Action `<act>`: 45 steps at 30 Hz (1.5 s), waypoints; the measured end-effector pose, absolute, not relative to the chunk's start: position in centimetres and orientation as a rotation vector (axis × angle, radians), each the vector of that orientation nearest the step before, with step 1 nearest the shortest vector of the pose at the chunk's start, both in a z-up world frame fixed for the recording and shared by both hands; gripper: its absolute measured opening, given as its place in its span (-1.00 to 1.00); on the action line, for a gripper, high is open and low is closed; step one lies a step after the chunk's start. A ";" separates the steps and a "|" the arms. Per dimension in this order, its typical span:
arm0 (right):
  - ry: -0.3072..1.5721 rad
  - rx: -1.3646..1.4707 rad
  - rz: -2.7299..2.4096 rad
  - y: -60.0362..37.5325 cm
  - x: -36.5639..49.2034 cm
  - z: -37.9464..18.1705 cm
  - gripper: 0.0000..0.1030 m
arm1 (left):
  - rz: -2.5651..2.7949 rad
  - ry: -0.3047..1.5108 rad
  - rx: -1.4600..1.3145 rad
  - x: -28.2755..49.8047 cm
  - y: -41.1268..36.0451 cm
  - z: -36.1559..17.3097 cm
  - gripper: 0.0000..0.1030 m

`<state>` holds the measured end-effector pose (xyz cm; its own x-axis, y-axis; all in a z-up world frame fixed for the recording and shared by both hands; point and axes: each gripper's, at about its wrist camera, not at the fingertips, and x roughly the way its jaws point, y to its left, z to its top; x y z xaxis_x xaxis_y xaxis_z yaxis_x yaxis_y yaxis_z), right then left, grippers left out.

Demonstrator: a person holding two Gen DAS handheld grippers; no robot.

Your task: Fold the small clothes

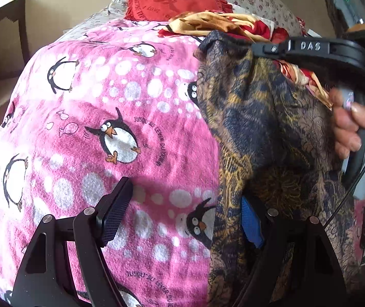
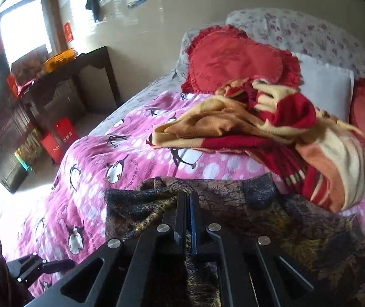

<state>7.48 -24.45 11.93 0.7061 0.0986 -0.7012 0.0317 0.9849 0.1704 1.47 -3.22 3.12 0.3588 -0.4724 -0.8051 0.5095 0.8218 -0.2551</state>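
A dark brown-and-navy patterned garment [image 1: 264,133] lies on the pink penguin blanket [image 1: 110,133] on the bed. My left gripper [image 1: 185,204] is open over the blanket at the garment's left edge; its right finger, with a blue pad [image 1: 251,222], is partly under a fold of the cloth. My right gripper [image 2: 188,199] is shut on the garment's [image 2: 272,220] far edge and holds it up a little. It shows from the side in the left wrist view [image 1: 256,48], pinching the garment's top corner.
A crumpled red, tan and cream blanket [image 2: 272,128] lies just beyond the garment. Red heart cushions [image 2: 233,58] and a white pillow [image 2: 328,89] sit at the bed head. A dark wooden cabinet [image 2: 16,122] and red bags [image 2: 59,138] stand left of the bed.
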 end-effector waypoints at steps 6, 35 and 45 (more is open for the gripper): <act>0.895 0.138 0.131 -21.0 7.3 9.8 -0.51 | -0.576 1.012 0.036 1.9 -2.2 4.1 0.52; 0.703 0.369 -0.403 -43.1 -14.0 14.4 -0.97 | -0.621 0.941 0.149 0.4 -6.7 7.2 0.53; 0.644 0.533 -0.511 -46.0 -19.1 14.3 0.25 | -0.620 0.974 0.202 1.1 -9.1 5.1 0.53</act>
<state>-19.09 -46.05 14.28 0.6878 -0.2751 -0.6718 0.5917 0.7485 0.2993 1.11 -9.11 5.12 0.4064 -0.3998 -0.8216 0.5751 0.8106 -0.1100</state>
